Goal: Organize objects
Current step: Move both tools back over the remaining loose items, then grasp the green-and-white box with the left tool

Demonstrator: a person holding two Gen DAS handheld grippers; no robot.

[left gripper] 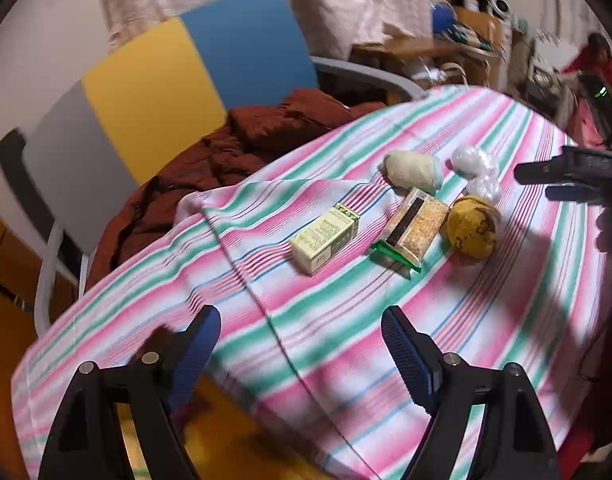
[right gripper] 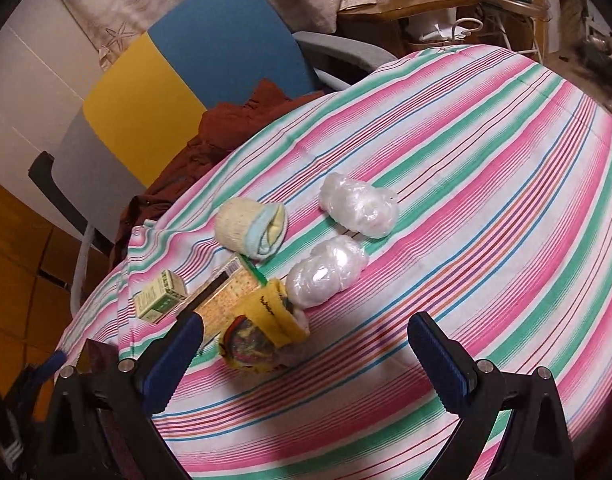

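Observation:
On the striped tablecloth [left gripper: 345, 320] lie a pale green carton [left gripper: 325, 237] [right gripper: 160, 295], a clear packet of grain with a green clip [left gripper: 414, 227] [right gripper: 222, 294], a yellow rolled sock [left gripper: 473, 227] [right gripper: 262, 328], a cream and blue rolled sock [left gripper: 413, 170] [right gripper: 251, 228], and two balls of clear plastic wrap [left gripper: 474, 160] [right gripper: 359, 209] [right gripper: 326, 270]. My left gripper [left gripper: 302, 354] hovers open over the near cloth, short of the carton. My right gripper [right gripper: 306, 356] is open just above the table, with the yellow sock near its left finger [right gripper: 174, 356].
A chair with a grey, yellow and blue back [left gripper: 178, 76] stands at the table's far left, a rust-red garment [left gripper: 234, 152] heaped on its seat. A cluttered wooden desk [left gripper: 437, 46] lies beyond. A person in red [left gripper: 597, 60] is at far right. Wooden floor [right gripper: 14, 248] shows left.

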